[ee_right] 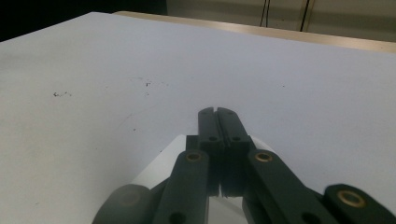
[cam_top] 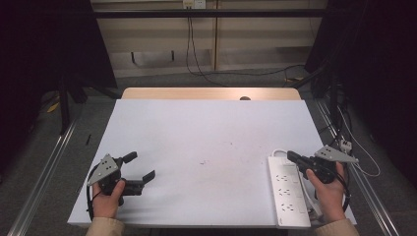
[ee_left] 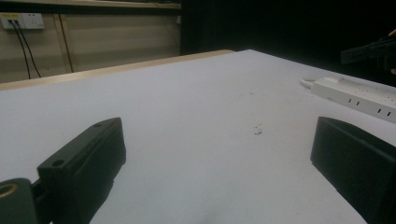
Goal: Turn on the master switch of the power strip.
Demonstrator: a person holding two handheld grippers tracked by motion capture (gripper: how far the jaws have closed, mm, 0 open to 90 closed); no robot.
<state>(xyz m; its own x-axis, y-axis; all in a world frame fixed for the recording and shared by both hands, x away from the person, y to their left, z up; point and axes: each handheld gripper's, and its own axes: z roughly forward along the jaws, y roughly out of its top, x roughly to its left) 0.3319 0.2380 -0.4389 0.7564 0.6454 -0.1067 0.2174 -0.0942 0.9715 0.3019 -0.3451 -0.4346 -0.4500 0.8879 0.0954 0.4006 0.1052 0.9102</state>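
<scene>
— White-topped table [cam_top: 206, 142], dim room: left gripper [cam_top: 140, 169] spread wide at the near left corner, holding nothing.

— Right gripper [cam_top: 294, 157] pressed together above the power strip [cam_top: 286, 191] along the near right edge; a careless nudge might push it off.

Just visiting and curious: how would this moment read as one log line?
left gripper: jaws open, empty | right gripper: jaws shut, above power strip | white table

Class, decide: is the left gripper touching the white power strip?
Apart. The high view shows the left gripper near the table's left edge and the power strip far to the right, with bare white table between them.
</scene>
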